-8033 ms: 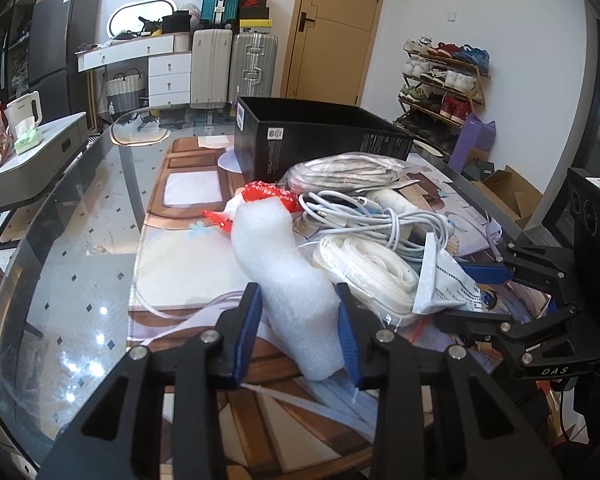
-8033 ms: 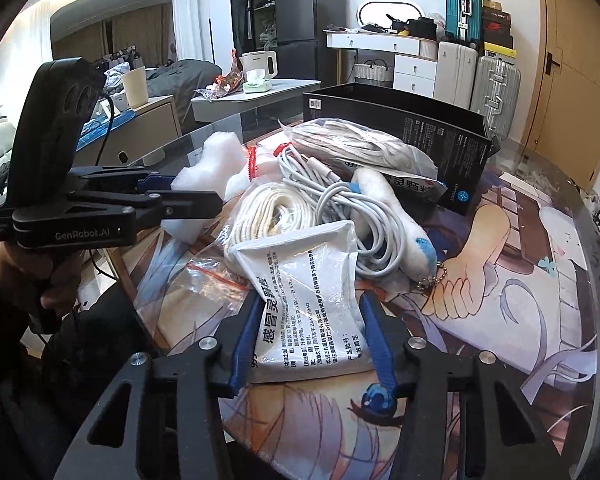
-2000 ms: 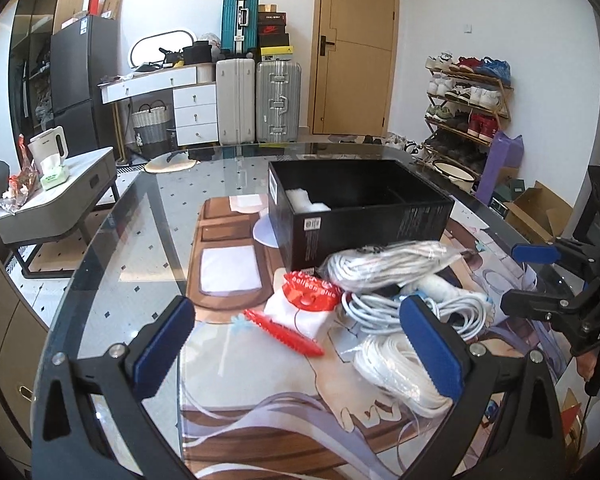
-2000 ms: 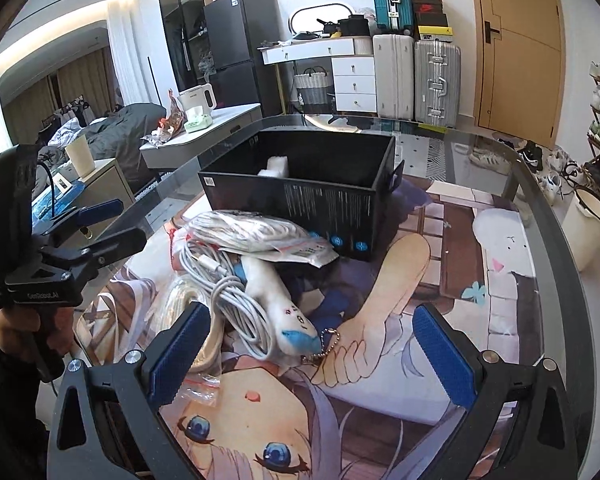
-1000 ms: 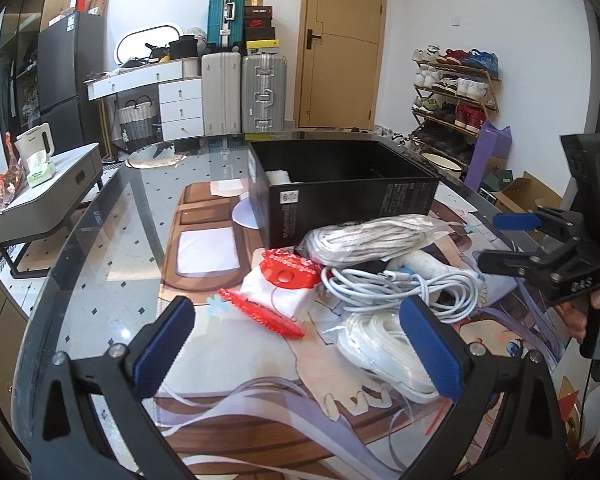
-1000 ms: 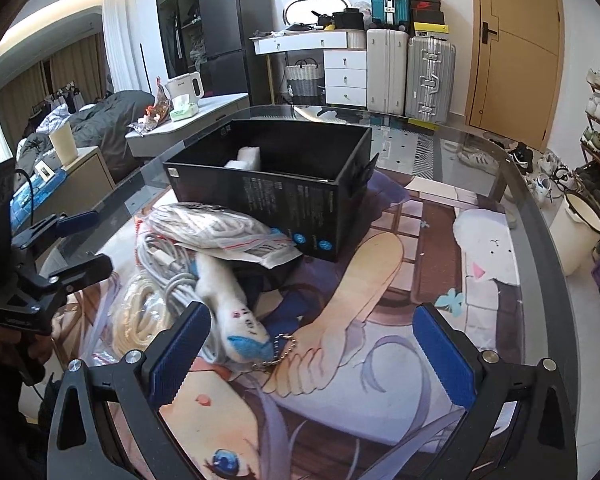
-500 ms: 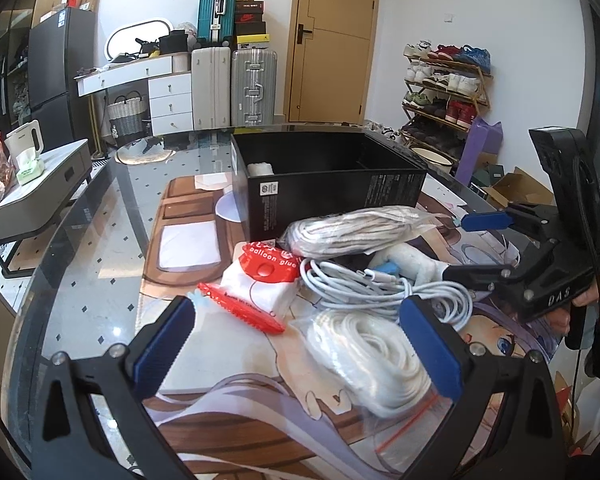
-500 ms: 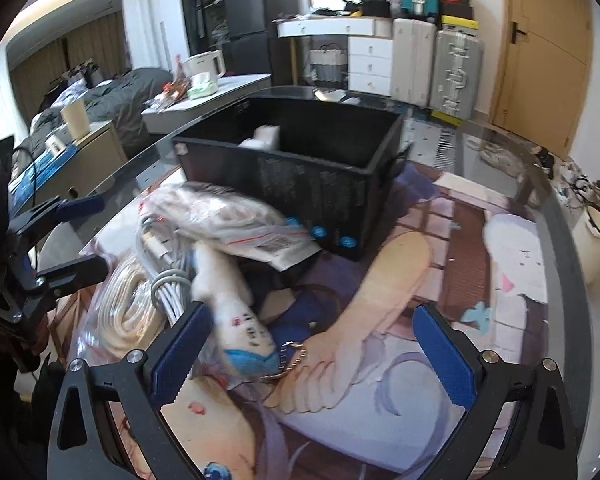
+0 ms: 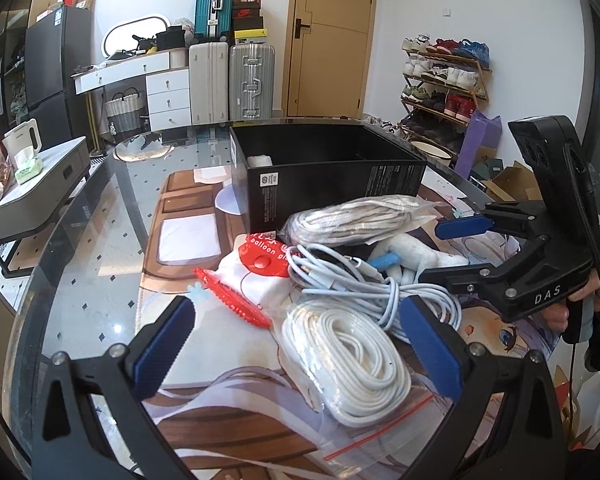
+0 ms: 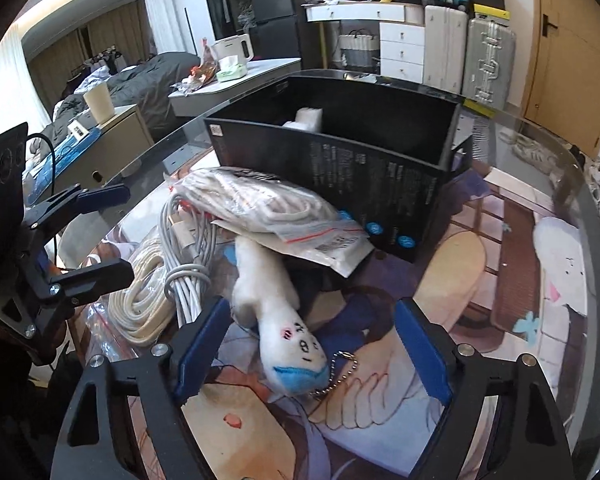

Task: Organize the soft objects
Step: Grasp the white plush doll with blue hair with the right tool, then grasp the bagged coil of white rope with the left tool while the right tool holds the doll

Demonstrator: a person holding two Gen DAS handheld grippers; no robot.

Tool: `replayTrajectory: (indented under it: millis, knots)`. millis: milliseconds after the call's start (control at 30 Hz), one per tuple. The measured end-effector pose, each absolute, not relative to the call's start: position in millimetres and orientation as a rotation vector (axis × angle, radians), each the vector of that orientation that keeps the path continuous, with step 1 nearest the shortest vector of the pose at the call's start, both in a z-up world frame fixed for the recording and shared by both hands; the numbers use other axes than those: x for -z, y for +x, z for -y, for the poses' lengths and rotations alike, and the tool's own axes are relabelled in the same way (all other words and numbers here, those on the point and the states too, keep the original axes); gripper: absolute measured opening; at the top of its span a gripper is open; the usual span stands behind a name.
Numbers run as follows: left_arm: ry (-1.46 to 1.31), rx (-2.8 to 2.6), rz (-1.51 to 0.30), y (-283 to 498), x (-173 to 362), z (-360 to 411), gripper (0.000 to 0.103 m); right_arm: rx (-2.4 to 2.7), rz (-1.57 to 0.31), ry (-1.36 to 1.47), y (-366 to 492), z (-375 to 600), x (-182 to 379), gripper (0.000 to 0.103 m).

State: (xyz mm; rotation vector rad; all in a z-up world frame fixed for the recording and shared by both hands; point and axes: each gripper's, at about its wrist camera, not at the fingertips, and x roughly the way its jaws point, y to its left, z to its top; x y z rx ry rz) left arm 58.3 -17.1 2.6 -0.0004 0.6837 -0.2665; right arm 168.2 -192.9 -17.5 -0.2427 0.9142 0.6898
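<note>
A black box (image 9: 332, 172) stands on the glass table, with white foam (image 9: 260, 159) in its far left corner; the box (image 10: 380, 168) and foam (image 10: 308, 118) also show in the right wrist view. My left gripper (image 9: 296, 344) is open, its fingers on either side of a bagged white rope coil (image 9: 348, 360). My right gripper (image 10: 312, 344) is open around the head end of a white plush toy (image 10: 276, 312) with a blue tip and ball chain. Beside them lie a grey cable bundle (image 10: 184, 264), another bagged rope (image 10: 260, 204) and a red-and-white balloon pack (image 9: 260, 268).
A printed mat (image 10: 500, 280) covers the table's middle. The round glass edge (image 9: 32, 288) curves at left. Suitcases (image 9: 232, 76), a door, a shoe rack (image 9: 444, 88) and a low side table (image 9: 36, 184) stand beyond.
Both grippers have dropped closer to the pile. The left now straddles the bagged rope coil and the right straddles the plush toy. Eight seconds ago they held the foam and a white packet.
</note>
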Motion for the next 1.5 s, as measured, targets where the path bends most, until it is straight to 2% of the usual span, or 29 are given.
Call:
replayTrajectory:
  millis: [167,433,600,667,767,967,1500]
  knots:
    - [0.001,0.264,-0.689,57.1,-2.2,16.8,0.102,-0.722,-0.928,-0.238,170.9,188.1,20.5,0.075]
    - [-0.003,0.254,-0.703,57.3,1.9,12.0,0.102,-0.741,-0.933,-0.237,175.4,188.0,24.6,0.069]
    - [-0.008,0.256,-0.709,59.0,3.5,10.7,0.102,-0.760,-0.920,-0.267,170.6,181.2,23.9,0.055]
    - [-0.006,0.259,-0.715,59.0,4.7,11.0,0.102,-0.783,-0.919,-0.268,168.6,179.3,23.8,0.046]
    - [-0.012,0.266,-0.720,59.1,5.3,11.3,0.102,-0.785,-0.916,-0.280,164.7,177.5,23.8,0.044]
    - [-0.016,0.269,-0.728,57.2,7.0,11.1,0.102,-0.786,-0.910,-0.276,158.6,179.6,23.3,0.032]
    - [-0.024,0.290,-0.783,49.5,15.8,27.3,0.102,-0.670,-0.830,-0.234,120.7,212.3,12.0,0.029]
